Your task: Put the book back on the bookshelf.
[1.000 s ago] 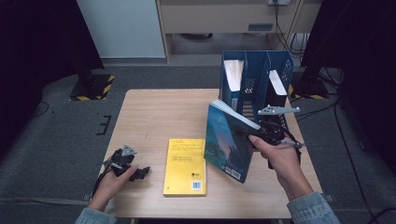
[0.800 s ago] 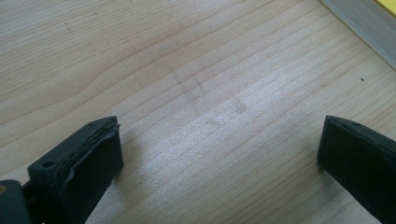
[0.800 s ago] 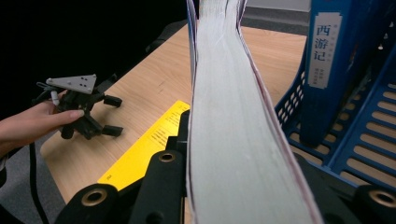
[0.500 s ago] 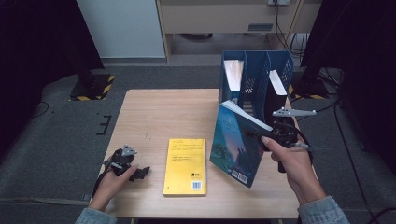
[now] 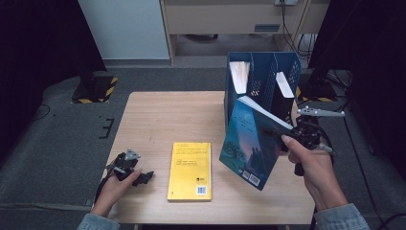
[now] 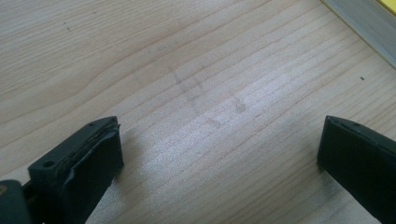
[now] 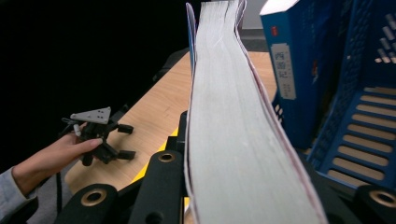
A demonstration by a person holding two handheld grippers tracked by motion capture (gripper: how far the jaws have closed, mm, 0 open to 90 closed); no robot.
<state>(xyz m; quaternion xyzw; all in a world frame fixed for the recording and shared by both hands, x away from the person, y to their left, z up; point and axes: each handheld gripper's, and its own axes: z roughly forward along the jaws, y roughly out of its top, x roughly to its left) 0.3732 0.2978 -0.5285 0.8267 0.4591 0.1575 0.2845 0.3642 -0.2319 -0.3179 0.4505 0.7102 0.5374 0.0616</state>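
We hold the blue book point(image 5: 249, 143) in our right gripper point(image 5: 282, 135), whose jaws are clamped on its page edge. In the right gripper view the pale page block point(image 7: 233, 121) runs straight up from between the jaws, one jaw on each cover. The book is off the worktop point(image 5: 163, 120), tilted, with its lower corner hanging over the front right part of the worktop. It sits just in front of the blue file rack point(image 5: 261, 76) at the back right corner, which already holds books in its slots. The gripper is on the book's right side, towards the right edge.

Our left gripper point(image 5: 139, 177) rests near the front left corner, jaws wide apart over bare wood and holding nothing. The yellow book point(image 5: 190, 163) lies flat near the front edge, between the two grippers.
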